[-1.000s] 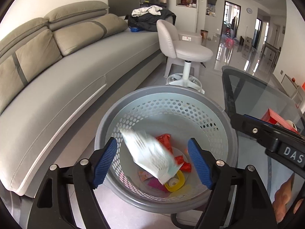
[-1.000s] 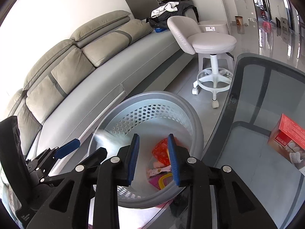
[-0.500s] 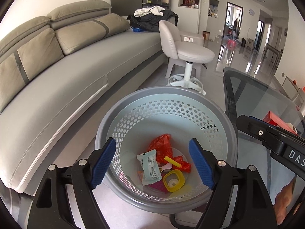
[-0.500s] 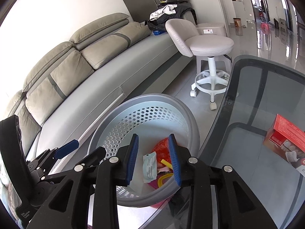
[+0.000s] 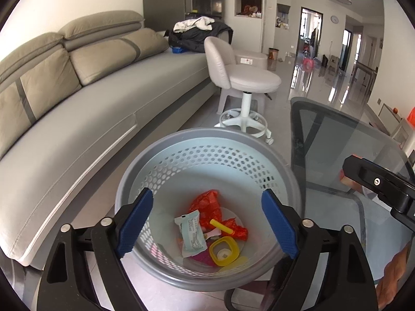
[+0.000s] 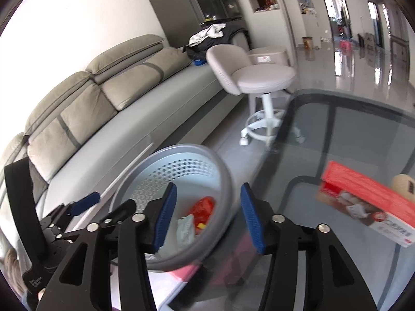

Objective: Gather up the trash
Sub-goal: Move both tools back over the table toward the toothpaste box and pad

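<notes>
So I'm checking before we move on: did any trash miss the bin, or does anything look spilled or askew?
Nothing stands out. The grey basket stands upright, with the white packet, red wrappers and yellow ring lying inside. No litter shows on the floor around it. Both grippers, left and right, are empty.

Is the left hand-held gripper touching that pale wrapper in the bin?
Apart. The left wrist view shows the left hand-held gripper open and empty above the bin, with the pale wrapper lying on the bottom.
</notes>
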